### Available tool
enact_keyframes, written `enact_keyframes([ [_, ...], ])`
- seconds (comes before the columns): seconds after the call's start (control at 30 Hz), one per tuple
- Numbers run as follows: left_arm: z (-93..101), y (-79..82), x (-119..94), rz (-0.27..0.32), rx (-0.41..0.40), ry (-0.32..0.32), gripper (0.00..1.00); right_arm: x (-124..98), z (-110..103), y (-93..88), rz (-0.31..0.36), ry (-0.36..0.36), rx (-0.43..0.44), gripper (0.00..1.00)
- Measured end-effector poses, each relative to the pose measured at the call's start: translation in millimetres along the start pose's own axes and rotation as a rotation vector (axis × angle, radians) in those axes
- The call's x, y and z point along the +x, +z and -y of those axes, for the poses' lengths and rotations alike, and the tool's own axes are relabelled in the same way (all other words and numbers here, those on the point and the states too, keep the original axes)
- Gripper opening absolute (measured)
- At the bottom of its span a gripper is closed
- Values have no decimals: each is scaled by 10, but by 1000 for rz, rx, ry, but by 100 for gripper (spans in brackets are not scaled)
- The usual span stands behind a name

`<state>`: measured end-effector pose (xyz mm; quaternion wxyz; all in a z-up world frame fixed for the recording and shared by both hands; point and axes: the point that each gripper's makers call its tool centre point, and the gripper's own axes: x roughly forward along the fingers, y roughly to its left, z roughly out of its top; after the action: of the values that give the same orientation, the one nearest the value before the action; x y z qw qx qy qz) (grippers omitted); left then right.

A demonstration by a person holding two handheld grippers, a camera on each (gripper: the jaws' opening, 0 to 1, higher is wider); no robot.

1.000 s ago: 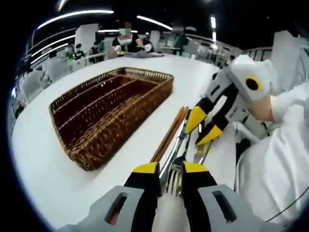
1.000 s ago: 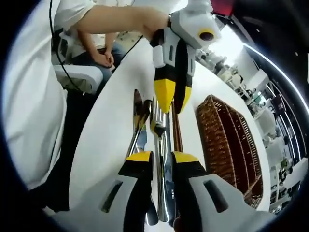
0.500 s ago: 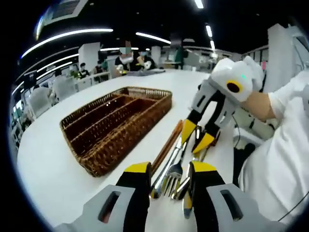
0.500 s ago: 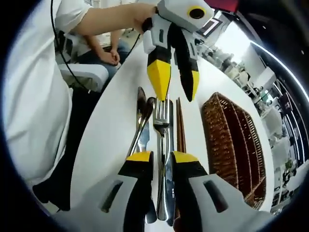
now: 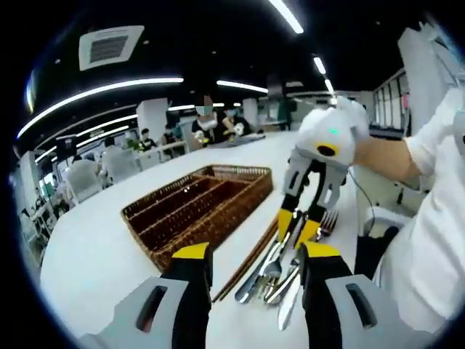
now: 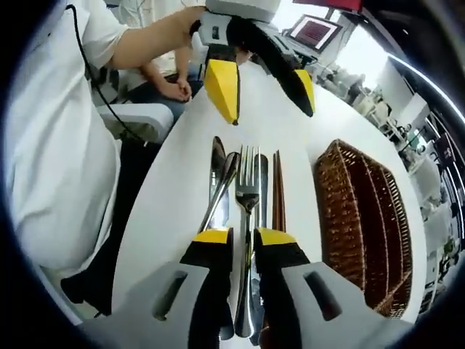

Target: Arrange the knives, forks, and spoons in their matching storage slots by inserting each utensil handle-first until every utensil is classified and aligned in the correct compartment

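Lifted clear since the earlier frame, the left gripper (image 5: 249, 254) hangs above the cutlery with jaws wide; the fork (image 5: 270, 267) and its neighbours lie between and beyond them, the wicker tray (image 5: 196, 212) further off to their left with bare bench (image 5: 87, 247) around. Right gripper (image 6: 244, 240): jaws narrow astride the fork (image 6: 247, 218) handle, apparently gripping; tray (image 6: 363, 203) right of them, the bench (image 6: 182, 174) edge near on their left

Left hand-held gripper (image 5: 248, 256): jaws spread wide, raised and pointing away from the person. Right hand-held gripper (image 6: 243, 238): jaws drawn nearly together, angled downward, gripped by a bare hand (image 5: 378, 154) on a forearm in a white sleeve (image 5: 436, 138).
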<state>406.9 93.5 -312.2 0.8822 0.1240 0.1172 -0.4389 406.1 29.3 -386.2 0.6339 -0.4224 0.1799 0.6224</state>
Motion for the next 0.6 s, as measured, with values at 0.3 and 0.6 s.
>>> enact_keyframes([
  [0.3, 17, 4, -66, 65, 32, 67, 60, 66, 22, -19, -39, 38, 21, 8],
  [0.6, 54, -81, -87, 82, 24, 120, 64, 143, 23, -52, -74, 72, 42, 8],
])
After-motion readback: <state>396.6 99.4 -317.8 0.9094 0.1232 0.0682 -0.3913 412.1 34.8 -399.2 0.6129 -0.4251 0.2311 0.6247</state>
